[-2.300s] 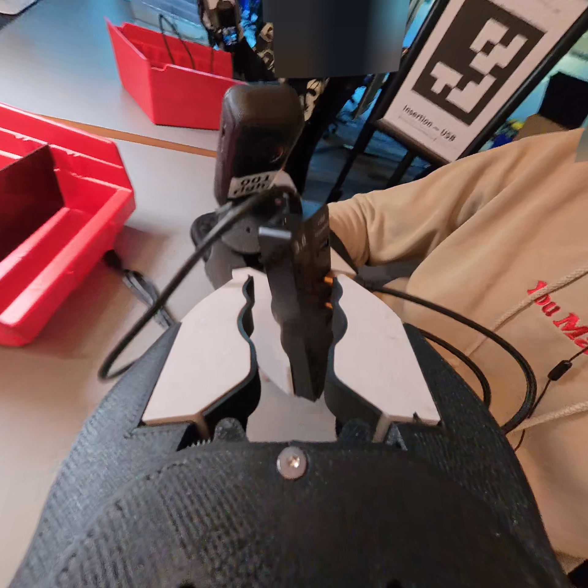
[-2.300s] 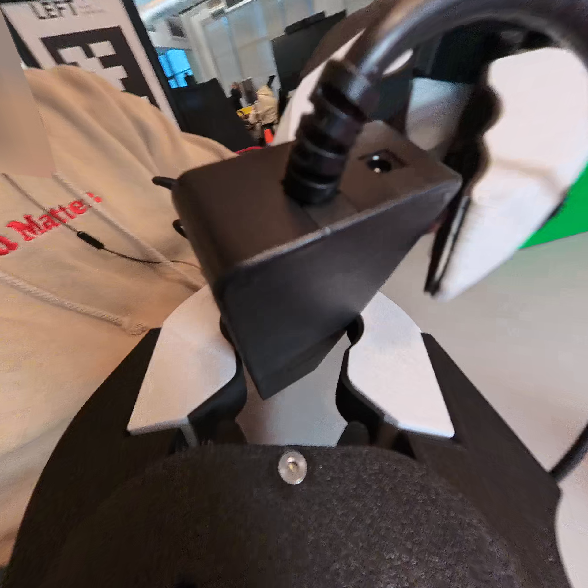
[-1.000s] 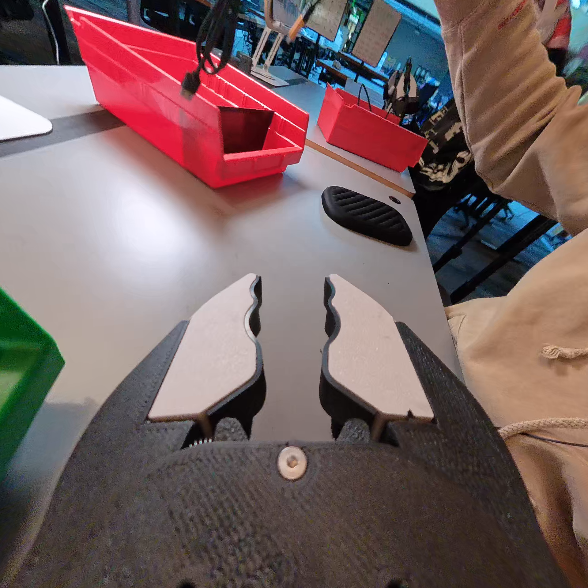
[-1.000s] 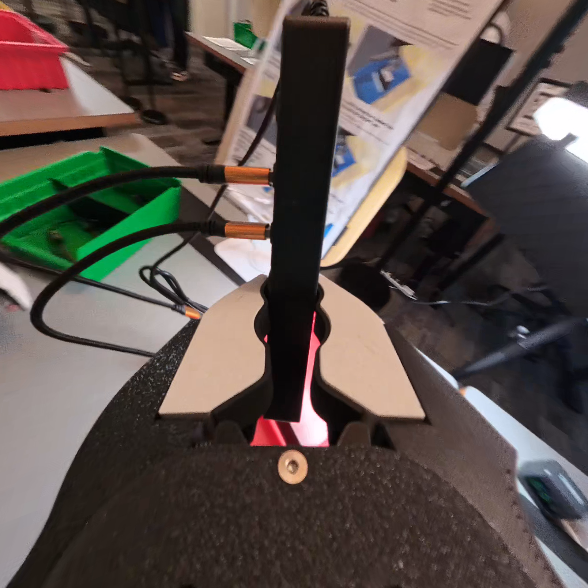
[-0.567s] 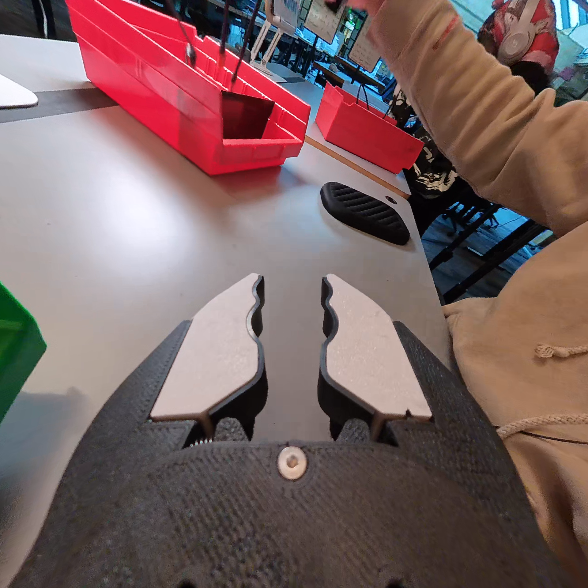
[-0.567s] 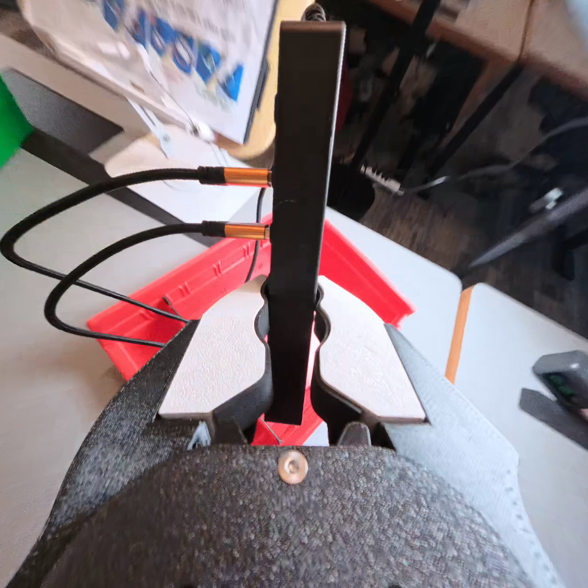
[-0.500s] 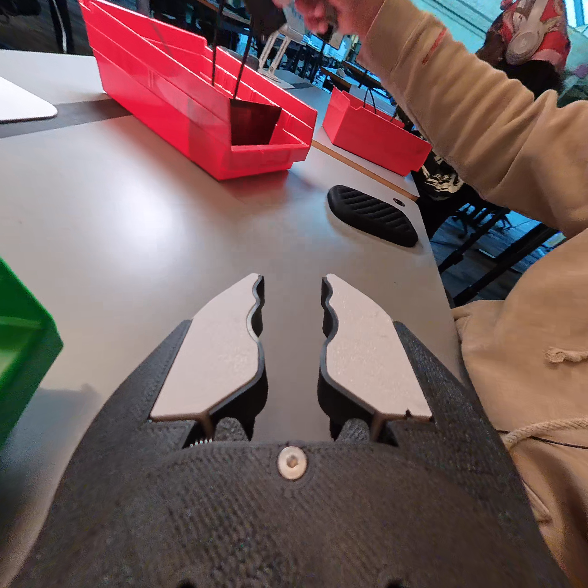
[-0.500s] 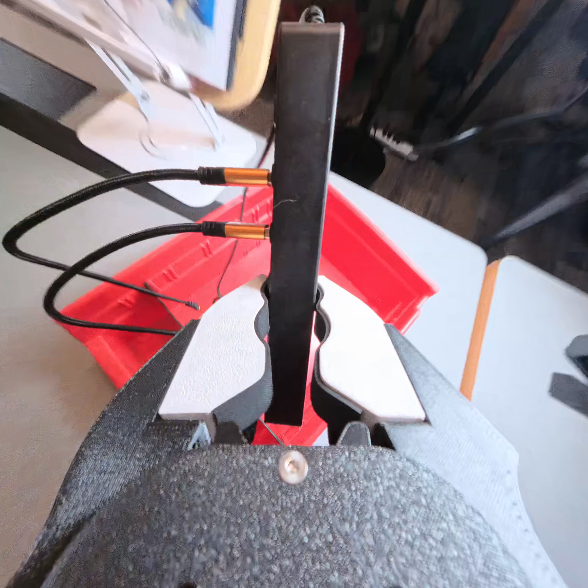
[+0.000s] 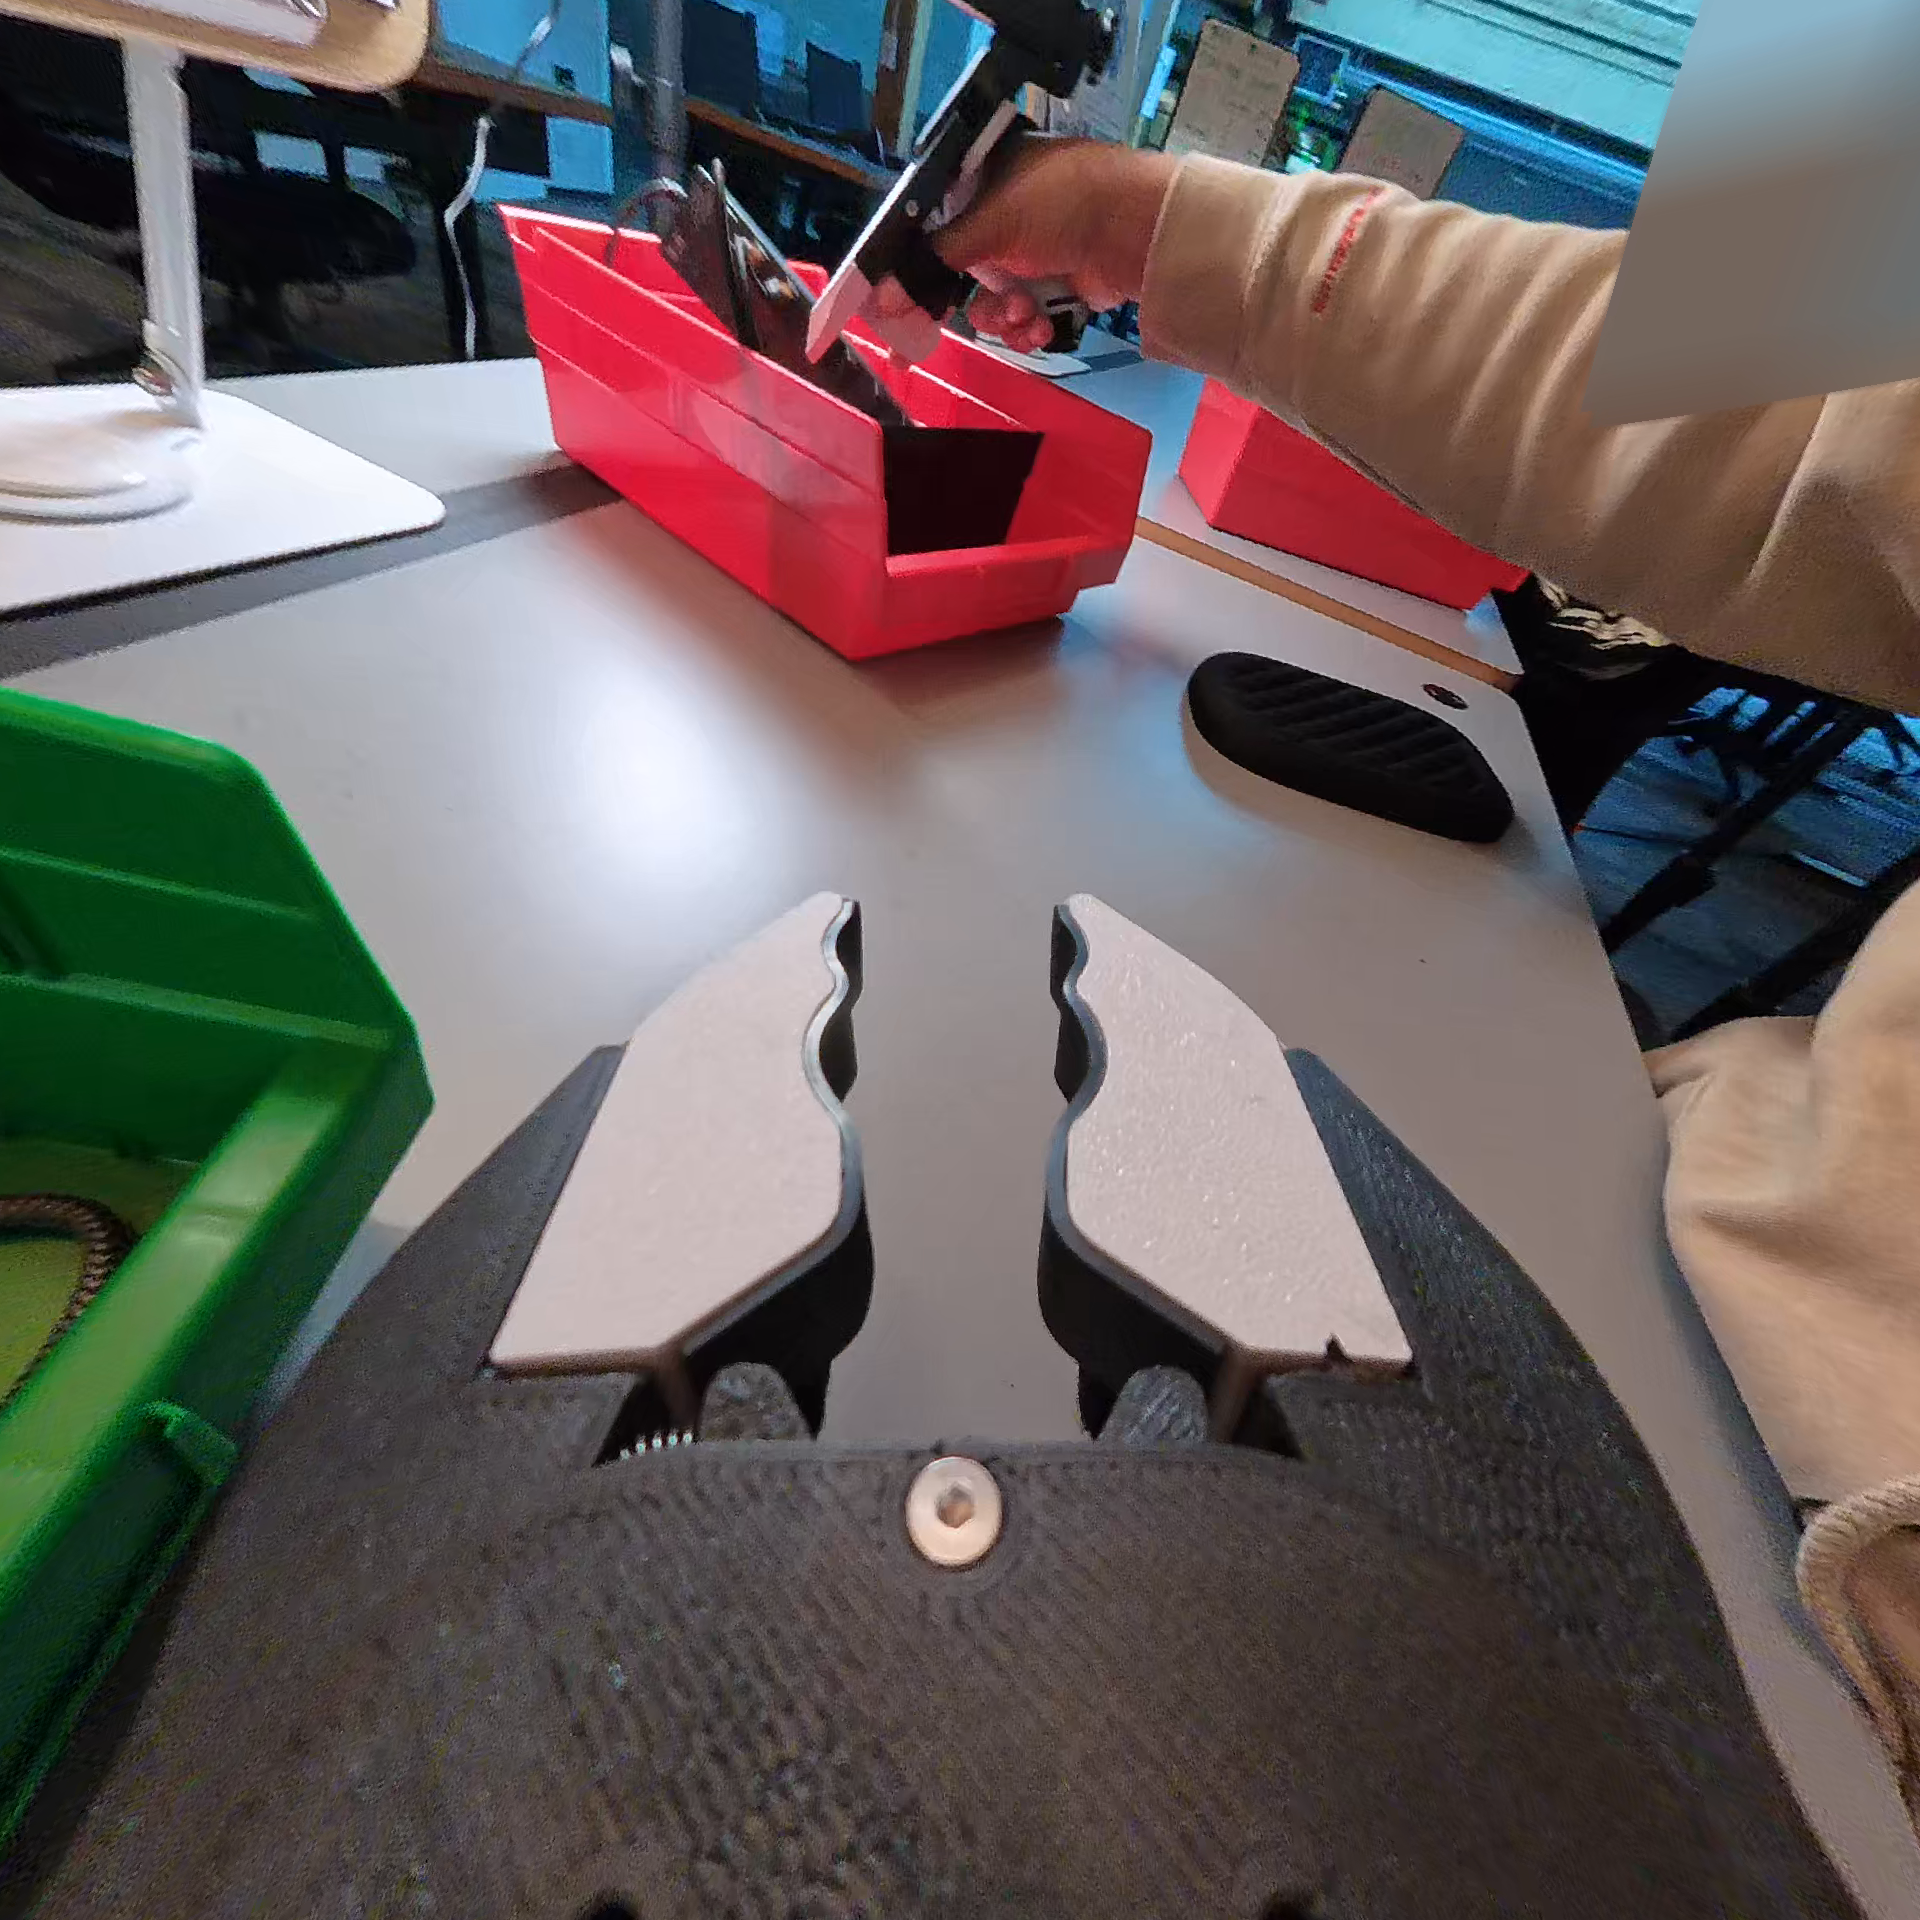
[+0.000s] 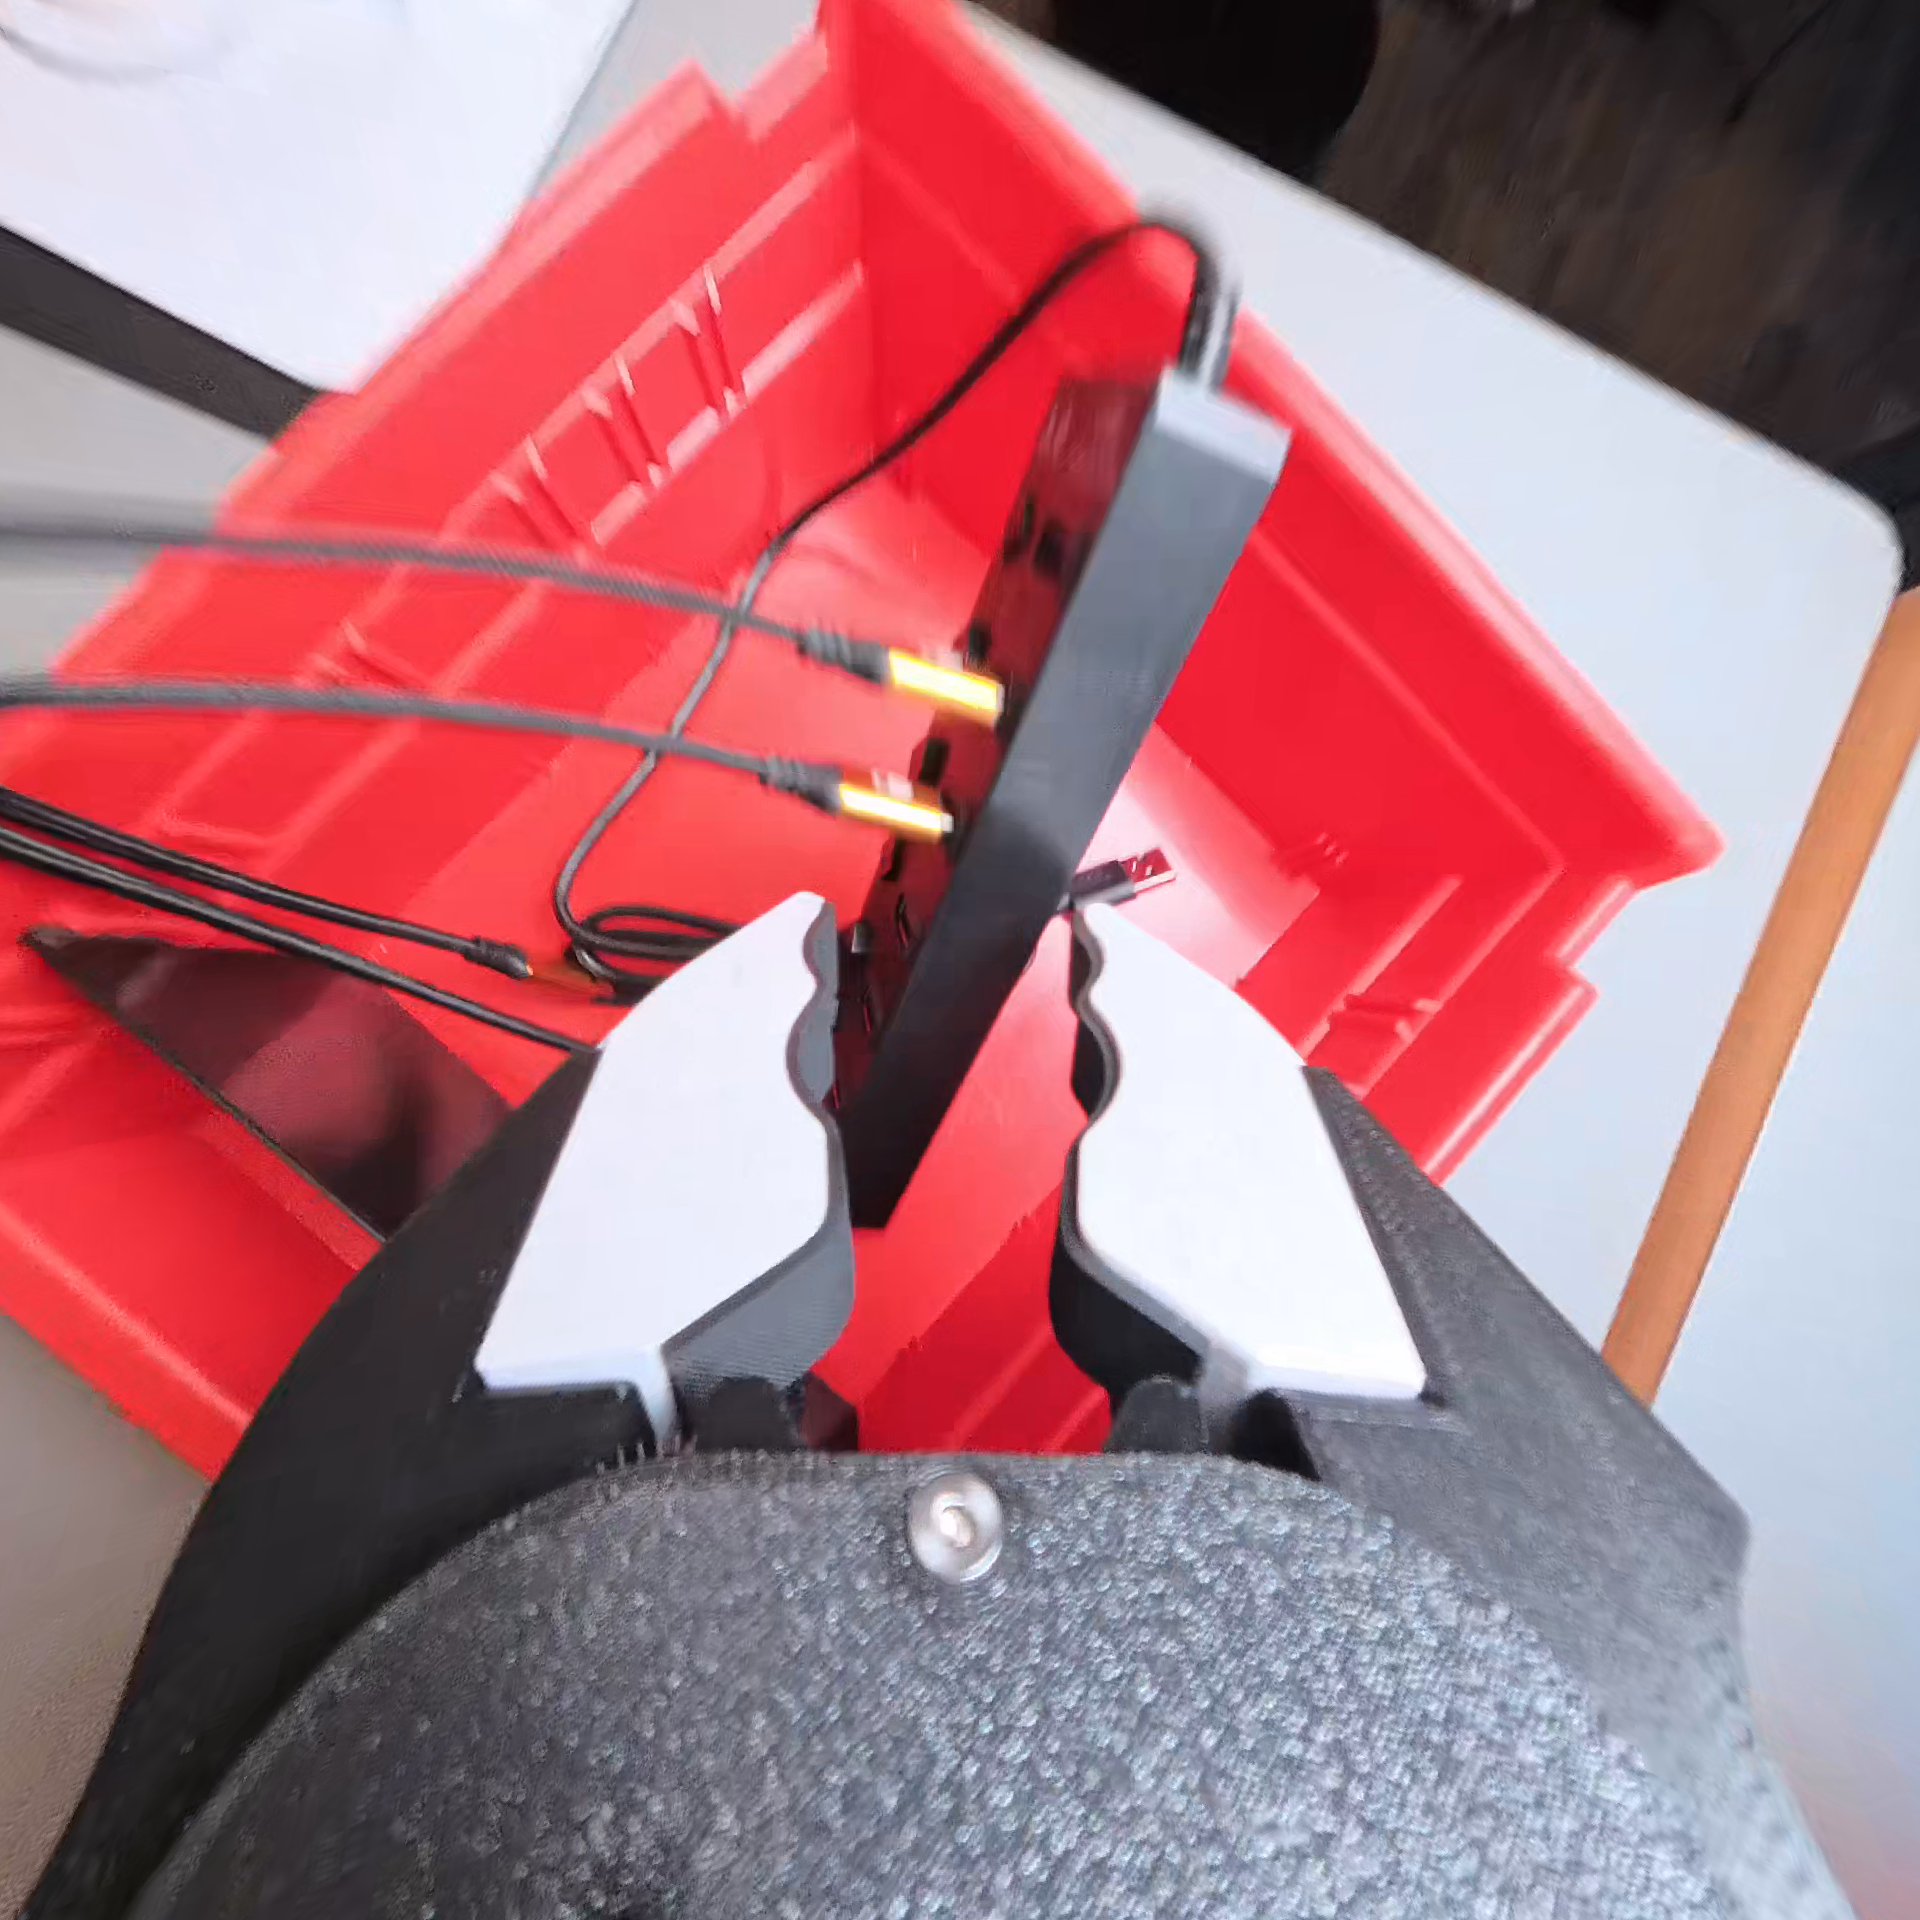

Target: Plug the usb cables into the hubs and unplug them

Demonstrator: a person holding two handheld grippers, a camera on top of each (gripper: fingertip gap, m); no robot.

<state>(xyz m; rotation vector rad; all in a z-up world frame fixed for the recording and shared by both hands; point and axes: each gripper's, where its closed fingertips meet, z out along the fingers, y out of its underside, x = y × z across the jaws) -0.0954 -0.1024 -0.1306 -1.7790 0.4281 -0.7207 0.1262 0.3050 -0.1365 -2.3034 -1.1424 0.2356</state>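
Right gripper spread wide over the red bin, centre frame; the slim black hub leans loose between its fingers, two gold-tipped cables plugged into its left face. Left gripper gapes empty above the table.

Grey table, smooth and faintly glossy. Resting on it, with the long red bin as landmark: green bin well apart toward the near left edge; white flat stand base just left of the red bin, thin white post rising from it; black ribbed oval pad near the red bin's open end, to its right, close to the table's right edge. Beyond the red bin on the right, across a wood-coloured strip, a second red bin on an adjoining grey surface.
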